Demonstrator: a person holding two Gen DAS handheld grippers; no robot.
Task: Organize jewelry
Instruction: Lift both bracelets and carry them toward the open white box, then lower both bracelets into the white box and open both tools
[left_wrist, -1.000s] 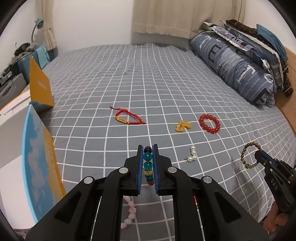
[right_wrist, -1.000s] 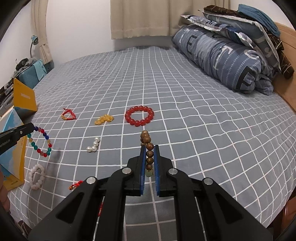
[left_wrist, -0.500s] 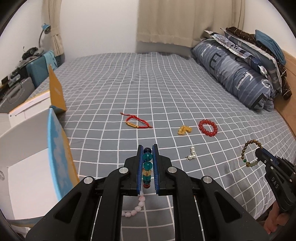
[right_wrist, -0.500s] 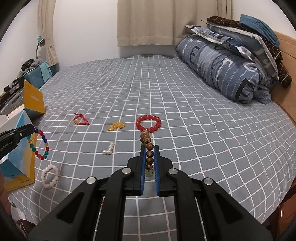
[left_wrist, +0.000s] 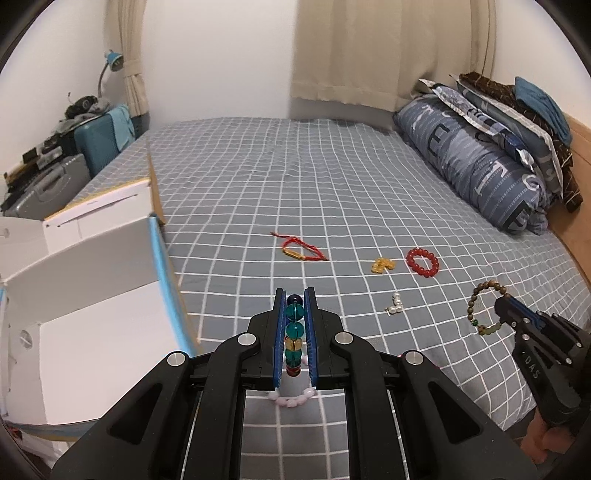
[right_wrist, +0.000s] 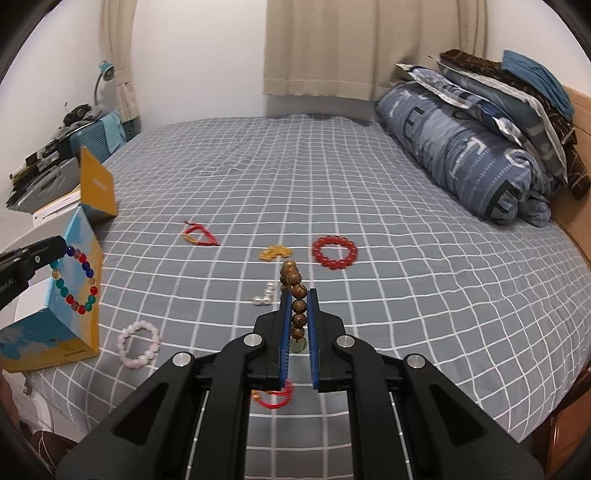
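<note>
My left gripper (left_wrist: 294, 295) is shut on a multicoloured glass bead bracelet (left_wrist: 294, 334), held above the bed beside the open white box (left_wrist: 92, 332); the bracelet also hangs in the right wrist view (right_wrist: 75, 282). My right gripper (right_wrist: 298, 295) is shut on a brown wooden bead bracelet (right_wrist: 295, 295), seen in the left wrist view too (left_wrist: 485, 308). On the bed lie a red bead bracelet (right_wrist: 335, 252), a red cord bracelet (right_wrist: 199, 236), a yellow piece (right_wrist: 275, 253), pearls (right_wrist: 264, 295), a pink bead bracelet (right_wrist: 139, 344) and a red cord loop (right_wrist: 273, 397).
The grey checked bed (right_wrist: 369, 206) is wide, with folded quilts and pillows (right_wrist: 480, 147) at the right. The box with blue and yellow flaps (right_wrist: 55, 314) stands at the bed's left edge. Suitcases and clutter (left_wrist: 74, 155) stand beyond it.
Both grippers have risen and pulled back, each still holding its bracelet. The left gripper has moved left, bringing the open white box further into its view.
</note>
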